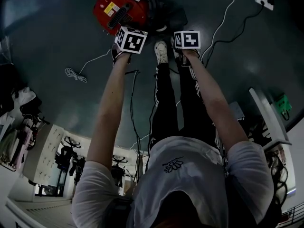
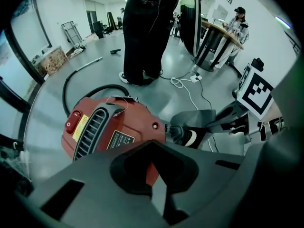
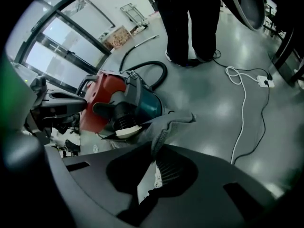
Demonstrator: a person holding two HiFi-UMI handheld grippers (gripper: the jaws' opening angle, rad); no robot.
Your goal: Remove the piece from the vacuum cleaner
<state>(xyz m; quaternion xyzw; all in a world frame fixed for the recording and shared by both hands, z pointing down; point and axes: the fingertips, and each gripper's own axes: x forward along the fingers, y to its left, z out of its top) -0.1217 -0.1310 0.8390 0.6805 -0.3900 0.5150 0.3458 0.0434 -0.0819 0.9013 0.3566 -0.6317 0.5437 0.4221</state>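
Note:
The red vacuum cleaner lies on the grey floor just beyond both grippers. In the left gripper view its red body fills the middle. In the right gripper view its teal dust container faces me. My right gripper is shut on a grey, cloth-like piece that reaches from the jaws toward the container. The same grey piece shows beside the red body. My left gripper hovers close over the red body, its jaws together with nothing seen between them.
A black hose curls behind the vacuum. A white power strip and its cable lie on the floor to the right. Someone in dark trousers stands just beyond the vacuum. A round table is further back.

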